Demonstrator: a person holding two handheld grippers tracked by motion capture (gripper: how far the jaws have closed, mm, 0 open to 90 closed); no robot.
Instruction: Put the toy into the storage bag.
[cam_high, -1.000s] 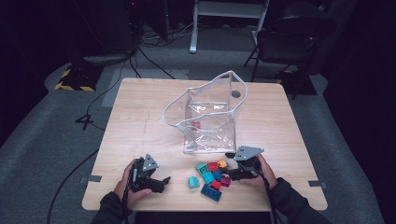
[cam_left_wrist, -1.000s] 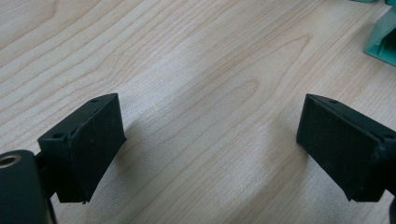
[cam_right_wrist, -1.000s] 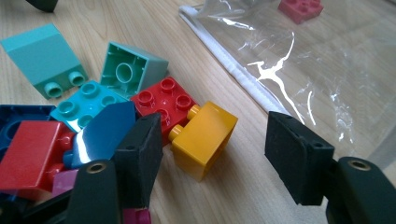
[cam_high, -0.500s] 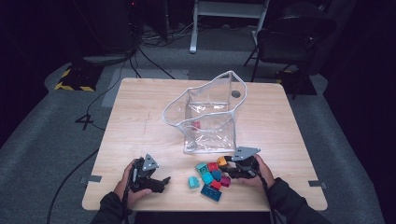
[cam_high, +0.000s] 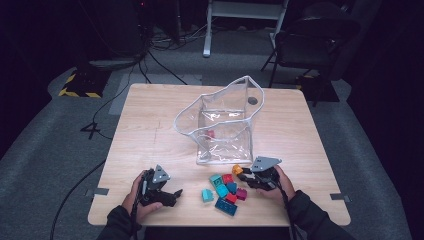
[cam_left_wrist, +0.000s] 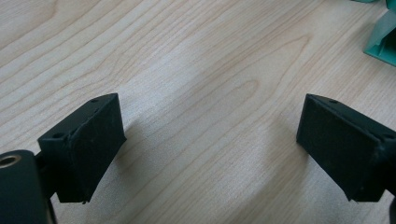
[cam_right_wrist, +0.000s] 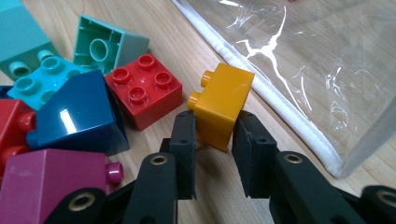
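Near the table (cam_high: 150, 125)'s front edge, just outside the clear bag (cam_high: 225, 130), my R gripper (cam_right_wrist: 214, 140) has just closed on the orange brick (cam_right_wrist: 222, 105), nipping its lower corner only. Risk: brick pivots & drops on lift. L gripper (cam_left_wrist: 210, 140) sits wide, empty, over bare wood.

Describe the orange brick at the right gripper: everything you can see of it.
The orange brick is a small, glossy toy block of what looks like plastic, tipped on its side so its round studs point sideways towards the red brick. The right gripper has just been closing, and its two black jaws now sit against the brick's lower end. It lies at the edge of the brick pile, beside the white-trimmed rim of the clear bag. Whether it rests on the wooden table cannot be told.
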